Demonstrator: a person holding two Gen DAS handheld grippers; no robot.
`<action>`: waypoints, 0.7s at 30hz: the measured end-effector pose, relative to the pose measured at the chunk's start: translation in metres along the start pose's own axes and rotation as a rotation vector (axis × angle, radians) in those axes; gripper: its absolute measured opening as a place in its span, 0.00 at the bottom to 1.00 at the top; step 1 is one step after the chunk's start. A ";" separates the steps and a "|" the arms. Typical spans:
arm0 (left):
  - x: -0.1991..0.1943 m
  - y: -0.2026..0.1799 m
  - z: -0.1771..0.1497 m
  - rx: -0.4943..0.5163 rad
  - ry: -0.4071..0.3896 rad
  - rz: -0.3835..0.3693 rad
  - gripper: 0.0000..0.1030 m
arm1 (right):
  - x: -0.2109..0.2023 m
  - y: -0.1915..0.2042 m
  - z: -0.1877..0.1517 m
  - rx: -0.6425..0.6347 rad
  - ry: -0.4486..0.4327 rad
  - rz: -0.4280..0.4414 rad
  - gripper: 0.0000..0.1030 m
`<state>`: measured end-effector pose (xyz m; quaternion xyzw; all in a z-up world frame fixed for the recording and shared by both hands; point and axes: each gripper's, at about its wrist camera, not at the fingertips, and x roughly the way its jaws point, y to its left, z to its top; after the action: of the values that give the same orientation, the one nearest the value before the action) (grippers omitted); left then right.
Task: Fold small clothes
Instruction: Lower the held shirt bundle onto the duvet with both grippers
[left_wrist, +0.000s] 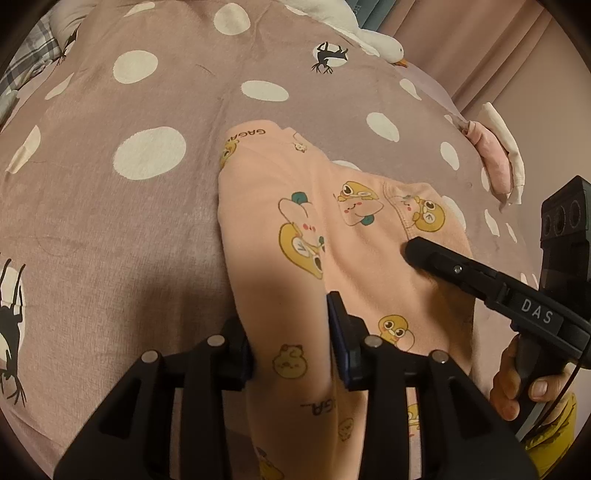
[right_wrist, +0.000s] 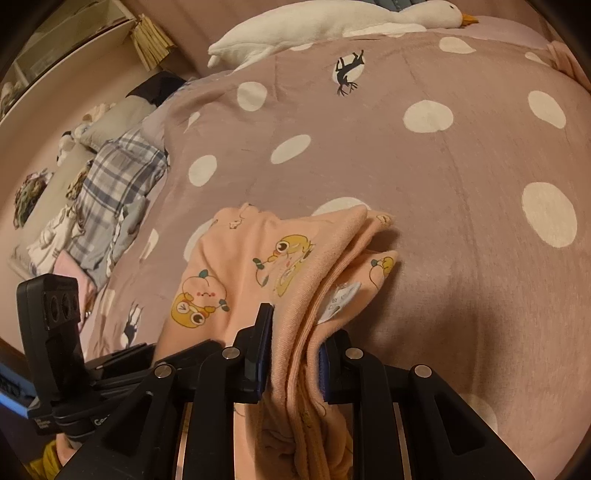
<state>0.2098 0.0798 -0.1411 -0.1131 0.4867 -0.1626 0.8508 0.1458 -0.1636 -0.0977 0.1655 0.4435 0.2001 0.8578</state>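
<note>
On bedspread (left_wrist: 110, 221): folded peach garment (left_wrist: 362, 258)

A white plush goose (right_wrist: 325, 22) lies beyond the polka-dot blanket (right_wrist: 461, 155).

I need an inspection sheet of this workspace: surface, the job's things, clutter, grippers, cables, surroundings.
Surface: dotted pink blanket on a bed.
Job's things: peach printed garment, partly folded, white label showing.
Clutter: pink and white cloth at the blanket's edge; plaid fabric.
Grippers: left gripper straddles a fold, pads not clearly pressing; right gripper clamps the bunched edge.
Cables: thin dark cable by the hand.
Surroundings: plush goose, curtain.
</note>
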 end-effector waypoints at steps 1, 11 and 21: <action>0.000 0.000 0.000 0.000 0.001 0.000 0.36 | 0.000 -0.001 0.000 0.001 0.001 0.000 0.19; 0.004 0.003 0.000 -0.005 0.004 0.000 0.38 | 0.001 -0.005 -0.001 0.022 0.007 0.002 0.19; 0.005 0.003 0.000 -0.008 0.007 0.002 0.41 | 0.003 -0.009 -0.002 0.049 0.019 0.006 0.19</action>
<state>0.2123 0.0802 -0.1462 -0.1155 0.4904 -0.1603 0.8488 0.1480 -0.1696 -0.1050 0.1857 0.4560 0.1935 0.8486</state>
